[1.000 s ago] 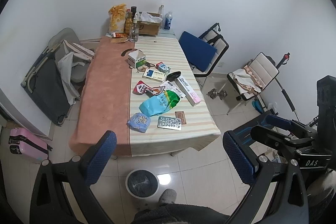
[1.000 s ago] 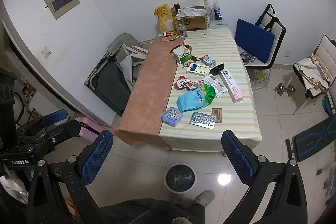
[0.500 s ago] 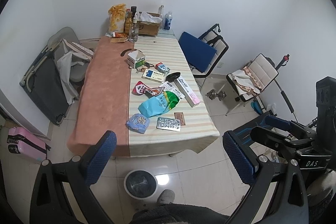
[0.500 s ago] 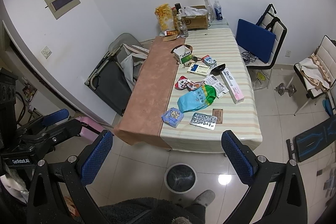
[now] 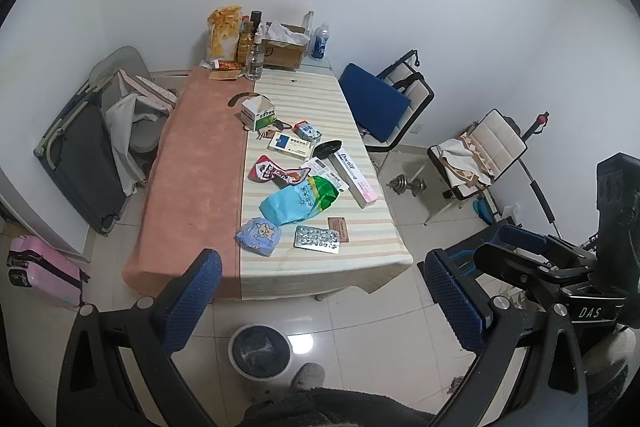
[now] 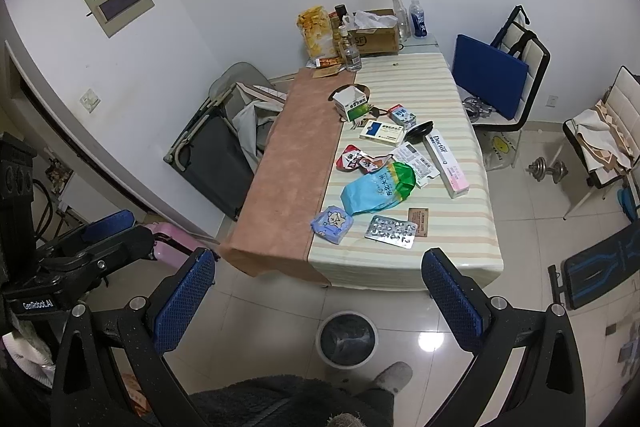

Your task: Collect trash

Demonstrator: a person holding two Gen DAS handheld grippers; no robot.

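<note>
Trash lies on the striped table [image 5: 360, 259]: a blue-green bag [image 5: 298, 201] [image 6: 376, 191], a small blue packet [image 5: 258, 236] [image 6: 332, 224], a silver blister pack [image 5: 317, 239] [image 6: 391, 230], a red wrapper [image 5: 274, 173], a long pink box [image 5: 356, 177] and medicine boxes [image 5: 290, 145]. A round bin [image 5: 260, 350] [image 6: 346, 340] stands on the floor before the table. My left gripper [image 5: 320, 303] and right gripper [image 6: 318, 303] are both open and empty, held high and well short of the table.
Bottles, a snack bag and a cardboard box [image 5: 282, 47] stand at the table's far end. A folded cot [image 5: 84, 155] and pink suitcase [image 5: 38, 275] are left. Chairs [image 5: 396, 107] and a dumbbell [image 5: 408, 184] are right. My slippered foot [image 5: 307, 375] is near the bin.
Both views have shifted slightly; the table sits a little higher and farther in the frames. Nothing on the table has moved, and both grippers stay open.
</note>
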